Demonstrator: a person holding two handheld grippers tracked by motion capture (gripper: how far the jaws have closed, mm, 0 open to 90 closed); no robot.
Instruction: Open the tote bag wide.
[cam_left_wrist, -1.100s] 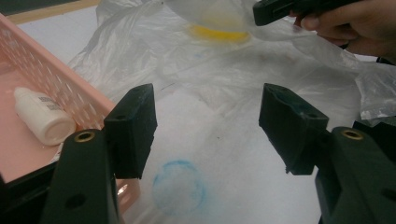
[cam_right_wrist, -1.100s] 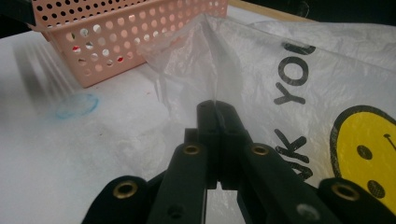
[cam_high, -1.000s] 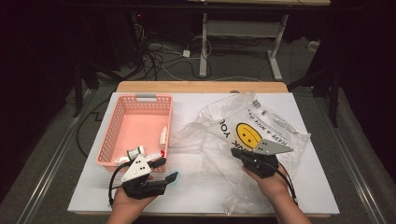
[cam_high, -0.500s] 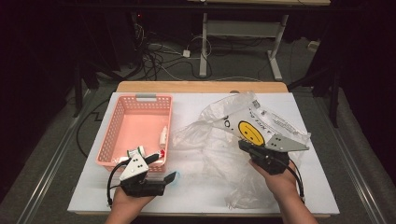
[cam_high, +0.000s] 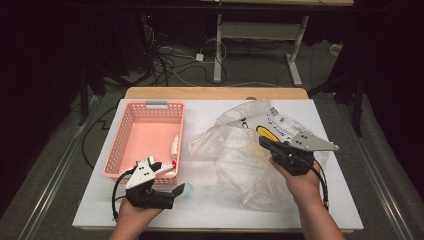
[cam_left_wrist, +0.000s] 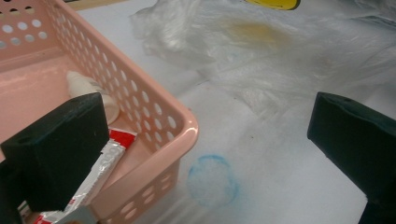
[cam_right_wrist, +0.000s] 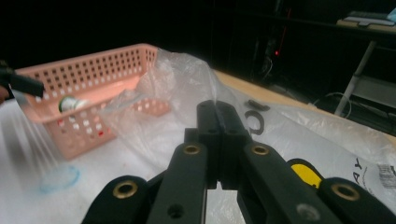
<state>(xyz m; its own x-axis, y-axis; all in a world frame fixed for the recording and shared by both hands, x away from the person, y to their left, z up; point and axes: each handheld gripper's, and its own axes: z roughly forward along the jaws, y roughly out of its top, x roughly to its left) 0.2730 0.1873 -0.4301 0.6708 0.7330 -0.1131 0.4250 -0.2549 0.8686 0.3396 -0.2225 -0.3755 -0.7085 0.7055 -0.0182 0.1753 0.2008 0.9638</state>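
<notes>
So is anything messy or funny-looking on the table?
Yes: a blue ring stain marks the white table beside the pink basket. A crumpled clear plastic bag sprawls across the middle, pinched by the right gripper.

Place type: lab / recording rig, not a home.
Landmark: white work table (cam_high: 210, 210), wooden edge at far side.
Surround: dark all round table; unlit, black backdrop.
Behind table: cable tangle (cam_high: 170, 60) on grey floor, w/ white plug block (cam_high: 199, 57).
Behind table, right: metal desk frame (cam_high: 255, 35), grey legs & crossbar.
Far left behind table: small red indicator light (cam_high: 148, 18).
Beside table, both sides: grey carpeted floor, metal floor rails (cam_high: 50, 185).
</notes>
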